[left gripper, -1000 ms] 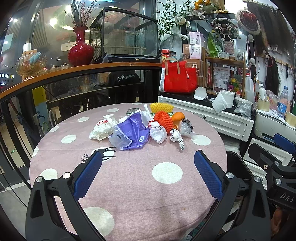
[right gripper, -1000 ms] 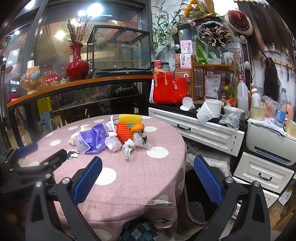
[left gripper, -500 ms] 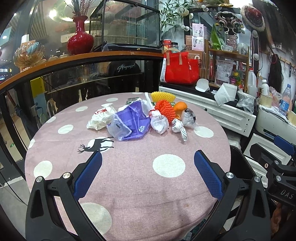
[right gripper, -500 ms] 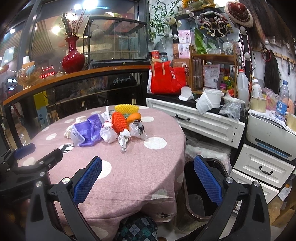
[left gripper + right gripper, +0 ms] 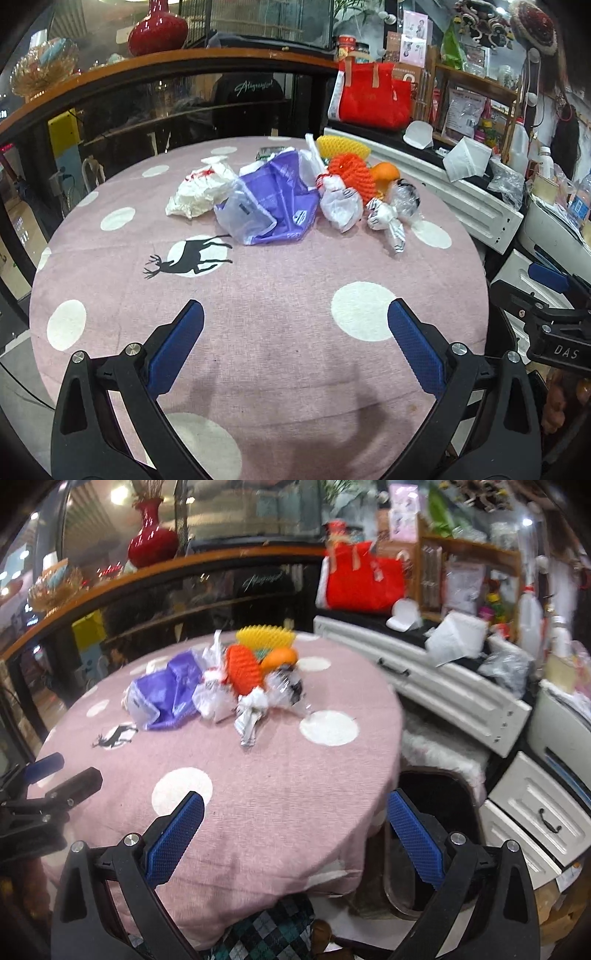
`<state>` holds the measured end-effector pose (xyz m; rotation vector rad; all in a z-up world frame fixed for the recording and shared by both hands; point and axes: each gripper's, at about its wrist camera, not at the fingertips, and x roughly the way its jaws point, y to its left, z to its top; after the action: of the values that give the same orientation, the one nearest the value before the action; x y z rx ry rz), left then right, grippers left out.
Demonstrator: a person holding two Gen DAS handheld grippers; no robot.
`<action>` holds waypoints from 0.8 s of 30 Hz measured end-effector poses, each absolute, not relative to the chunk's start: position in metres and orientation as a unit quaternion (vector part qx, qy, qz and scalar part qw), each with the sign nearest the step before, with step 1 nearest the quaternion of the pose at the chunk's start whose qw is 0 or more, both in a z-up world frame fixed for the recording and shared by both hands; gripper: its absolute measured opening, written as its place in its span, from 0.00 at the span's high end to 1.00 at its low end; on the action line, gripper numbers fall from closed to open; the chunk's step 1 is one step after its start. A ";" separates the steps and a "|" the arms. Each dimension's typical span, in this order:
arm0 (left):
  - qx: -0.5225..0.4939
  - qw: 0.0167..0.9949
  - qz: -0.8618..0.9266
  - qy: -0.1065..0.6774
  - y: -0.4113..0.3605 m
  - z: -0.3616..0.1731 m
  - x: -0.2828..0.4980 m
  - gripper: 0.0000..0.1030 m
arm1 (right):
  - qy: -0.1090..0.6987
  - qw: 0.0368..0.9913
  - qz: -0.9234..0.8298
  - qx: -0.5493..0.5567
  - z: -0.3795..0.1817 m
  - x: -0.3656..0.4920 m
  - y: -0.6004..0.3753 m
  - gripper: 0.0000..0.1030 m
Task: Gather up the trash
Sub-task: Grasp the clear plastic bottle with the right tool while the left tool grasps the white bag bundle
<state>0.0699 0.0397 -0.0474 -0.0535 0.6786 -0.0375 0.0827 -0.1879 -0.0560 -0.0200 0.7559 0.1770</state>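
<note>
Purple bag point(image 5: 280, 199) and the crumpled wrappers point(image 5: 343, 206) lie in a heap across the far half of my worktop point(image 5: 258, 332), dead ahead of the left gripper point(image 5: 295, 325). Both jaws gape wide, empty; my right gripper point(image 5: 295, 805) sits nearer the edge, heap off to its left.

The tablecloth point(image 5: 280, 325) is dusty pink with white dots and one black deer point(image 5: 184, 258) silhouette, left of centre. On it: a purple bag point(image 5: 280, 195), white crumpled wrappers point(image 5: 199, 188), orange mesh point(image 5: 349, 177), yellow mesh point(image 5: 341, 147) (both foam netting). Both grippers' pads point(image 5: 177, 343) are blue on black frames. A red vase point(image 5: 159, 31) stands upper left, a red bag point(image 5: 373, 94) upper right.
</note>
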 end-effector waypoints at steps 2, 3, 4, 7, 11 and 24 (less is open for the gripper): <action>-0.031 0.937 -0.021 0.348 0.046 -0.051 0.079 0.05 | 0.378 0.920 0.103 -0.016 -0.060 0.093 -0.183 0.05; -0.035 0.934 -0.022 0.355 0.049 -0.053 0.084 0.05 | 0.384 0.917 0.109 -0.022 -0.062 0.098 -0.181 0.05; -0.033 0.932 -0.021 0.361 0.051 -0.054 0.087 0.05 | 0.388 0.914 0.115 -0.026 -0.063 0.102 -0.179 0.05; -0.022 0.928 -0.020 0.371 0.056 -0.055 0.098 0.05 | 0.395 0.909 0.127 -0.033 -0.066 0.114 -0.173 0.05; -0.005 0.923 -0.024 0.385 0.060 -0.054 0.113 0.05 | 0.388 0.911 0.133 -0.051 -0.065 0.131 -0.168 0.05; -0.037 0.915 -0.075 0.395 0.041 -0.036 0.162 0.12 | 0.396 0.907 0.139 -0.005 -0.063 0.214 -0.177 0.18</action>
<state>0.1618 0.0412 -0.0361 -0.0759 0.8142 -0.1541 0.2141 -0.1770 -0.0631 -0.0103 0.8181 0.2874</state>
